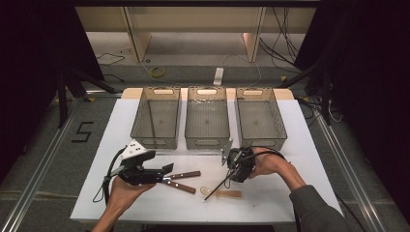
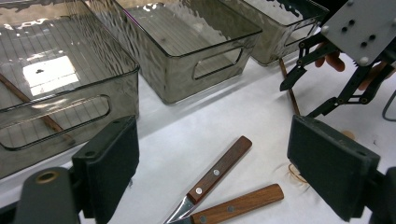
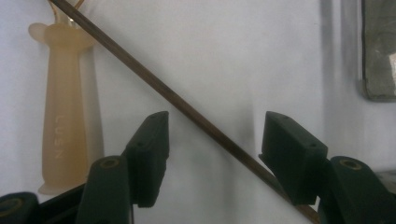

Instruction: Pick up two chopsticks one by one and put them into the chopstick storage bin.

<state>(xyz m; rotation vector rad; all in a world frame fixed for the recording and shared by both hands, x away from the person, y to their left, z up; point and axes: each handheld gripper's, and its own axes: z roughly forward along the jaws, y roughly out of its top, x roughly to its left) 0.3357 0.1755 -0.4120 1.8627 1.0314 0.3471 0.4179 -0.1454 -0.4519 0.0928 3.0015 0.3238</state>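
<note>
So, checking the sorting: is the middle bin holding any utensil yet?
No, the middle bin shows only its bare ribbed floor in the high view.

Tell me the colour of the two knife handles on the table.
Reddish-brown wood with silver rivets; the knife handles show best in the left gripper view.

A white sheet point(image 1: 270, 193) covers the table, its pale wood corners showing at the far edge. Three smoky grey, see-through bins point(image 1: 207, 121) carry a fine ribbed line pattern. Both grippers, left point(image 1: 167, 169) and right point(image 1: 231, 175), are black; the left carries a light grey plate dotted with dark holes. The two knives point(image 2: 219, 170) have reddish-brown wooden handles with silver rivets. The thin stick point(image 3: 187, 105) is dark brown, and the little spoon point(image 3: 63, 107) a translucent cream.
</note>
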